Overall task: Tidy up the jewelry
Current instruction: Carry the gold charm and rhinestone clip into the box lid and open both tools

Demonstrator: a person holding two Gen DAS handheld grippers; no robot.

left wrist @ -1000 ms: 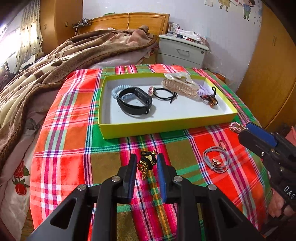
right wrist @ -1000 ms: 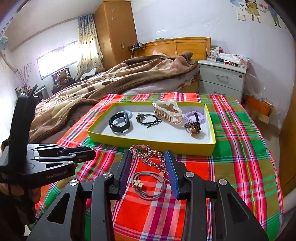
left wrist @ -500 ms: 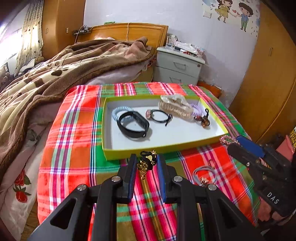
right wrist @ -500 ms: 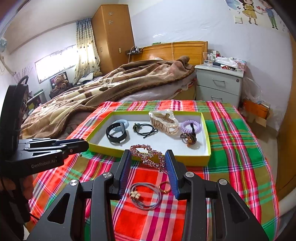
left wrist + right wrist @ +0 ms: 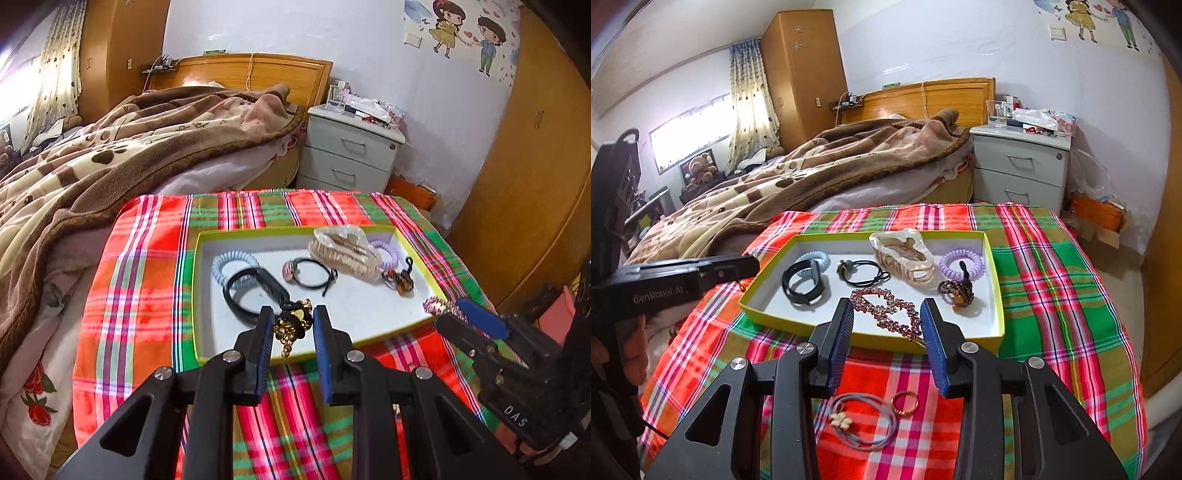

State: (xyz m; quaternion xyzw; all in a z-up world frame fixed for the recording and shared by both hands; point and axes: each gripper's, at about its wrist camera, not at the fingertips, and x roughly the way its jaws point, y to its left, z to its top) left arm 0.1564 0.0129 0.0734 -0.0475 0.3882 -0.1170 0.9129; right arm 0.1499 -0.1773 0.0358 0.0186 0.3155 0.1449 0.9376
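Presently a black hair tie with gold charms [image 5: 291,325] is pinched in the nearly closed left hand-held gripper [image 5: 290,332], above the near edge of the yellow tray [image 5: 195,295], lower centre of the left view. It is judged light and limp; its chain dangles downward. A rhinestone hair clip [image 5: 886,312] is held in the right hand-held gripper [image 5: 886,328], apparently by its lower-right end, jaws moderately apart. It is judged stiff, light, stones fragile; its long axis runs upper left to lower right.

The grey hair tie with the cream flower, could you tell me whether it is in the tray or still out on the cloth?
Out: the grey hair tie lies on the plaid cloth, in front of the tray, beside a gold ring.
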